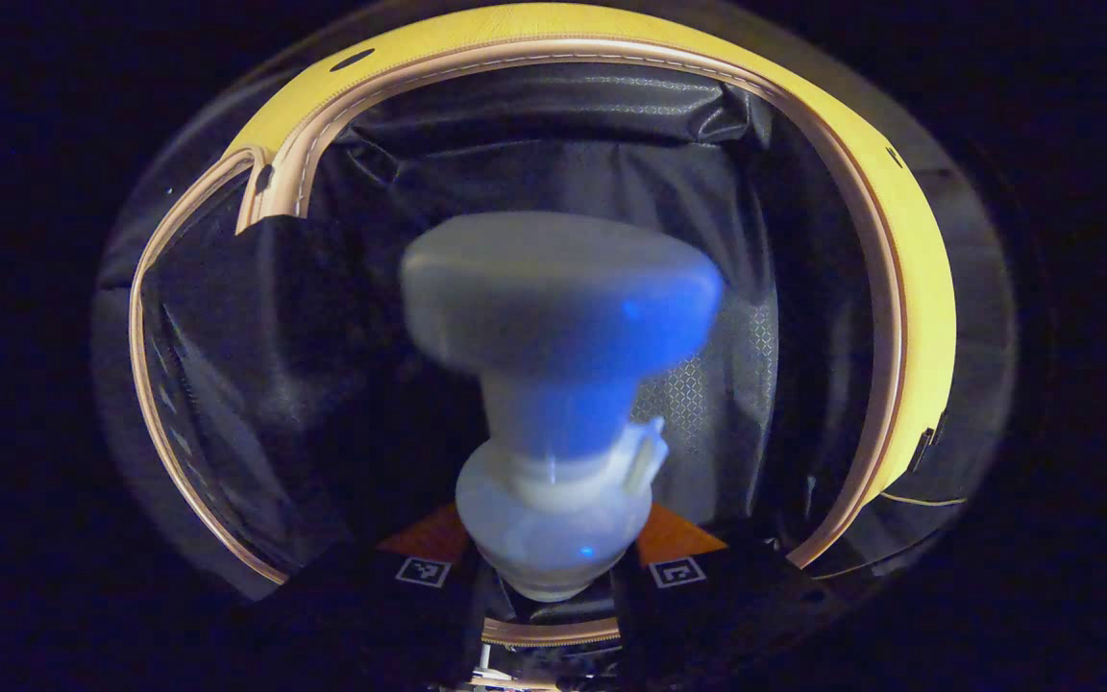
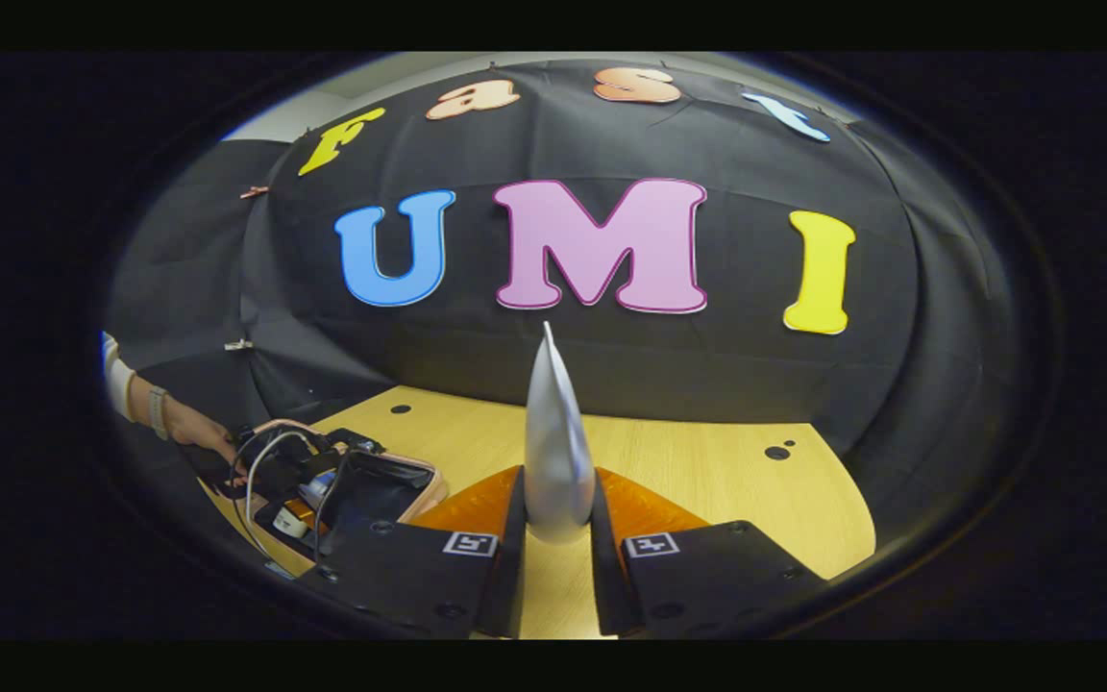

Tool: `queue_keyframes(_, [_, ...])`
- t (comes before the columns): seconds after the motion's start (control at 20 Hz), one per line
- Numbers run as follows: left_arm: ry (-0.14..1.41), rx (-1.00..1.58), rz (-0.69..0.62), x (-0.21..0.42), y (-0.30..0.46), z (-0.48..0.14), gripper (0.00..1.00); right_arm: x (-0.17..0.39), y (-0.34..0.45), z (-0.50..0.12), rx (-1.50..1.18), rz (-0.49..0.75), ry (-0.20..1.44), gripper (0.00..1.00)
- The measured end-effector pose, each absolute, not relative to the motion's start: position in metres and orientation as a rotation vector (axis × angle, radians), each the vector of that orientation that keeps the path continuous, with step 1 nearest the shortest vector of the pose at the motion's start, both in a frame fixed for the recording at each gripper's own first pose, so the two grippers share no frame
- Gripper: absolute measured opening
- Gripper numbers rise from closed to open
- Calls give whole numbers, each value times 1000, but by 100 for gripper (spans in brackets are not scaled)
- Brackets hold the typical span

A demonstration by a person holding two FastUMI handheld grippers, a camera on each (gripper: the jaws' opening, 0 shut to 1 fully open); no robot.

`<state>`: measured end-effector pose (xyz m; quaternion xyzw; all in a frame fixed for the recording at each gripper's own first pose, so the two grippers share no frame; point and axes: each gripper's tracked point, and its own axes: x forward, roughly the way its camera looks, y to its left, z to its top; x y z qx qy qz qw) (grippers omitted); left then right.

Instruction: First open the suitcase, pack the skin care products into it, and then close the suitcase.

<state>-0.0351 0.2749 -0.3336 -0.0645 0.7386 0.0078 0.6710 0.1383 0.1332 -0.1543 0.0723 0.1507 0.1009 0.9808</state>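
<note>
Suitcase (image 1: 919,288) stood open; left gripper (image 1: 553,577) clamped a blue-white bottle (image 1: 558,384) over its dark lining, right gripper (image 2: 558,538) pinched a silver tube (image 2: 553,442) above the table (image 2: 726,471); packing underway, closing remained

- One suitcase (image 1: 909,288) lay open, near the tabletop's (image 2: 707,471) left edge.
- Two skin care products were held: one blue-and-white tube (image 1: 558,384), one silver tube (image 2: 556,452).
- Two grippers were present: left gripper (image 1: 549,577), right gripper (image 2: 558,548).
</note>
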Motion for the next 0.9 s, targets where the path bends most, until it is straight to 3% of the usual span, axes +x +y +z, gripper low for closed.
queue_keyframes(0.1, [1626,-143,-2,-28,275,-331,62,135,144,-156,146,212,320,33])
queue_keyframes(0.3, [1493,-190,-37,-21,265,-312,78,135,176,-150,136,260,339,33])
queue_keyframes(0.35, [1382,-212,-52,-16,266,-289,90,137,193,-147,133,292,344,33])
queue_keyframes(0.4, [1293,-236,-61,-10,268,-270,93,138,212,-147,151,334,367,33])
queue_keyframes(0.45, [1205,-272,-77,-5,269,-250,88,140,230,-146,170,368,384,29])
queue_keyframes(0.5, [1070,-331,-77,-3,281,-212,94,147,257,-149,200,426,424,33])
queue_keyframes(0.65, [844,-489,-6,-32,340,-153,95,125,356,-189,481,594,795,33])
queue_keyframes(0.75, [806,-526,67,-60,377,-149,95,123,383,-213,481,616,862,33])
queue_keyframes(0.9, [795,-582,243,-134,457,-143,95,94,422,-289,372,569,1113,33])
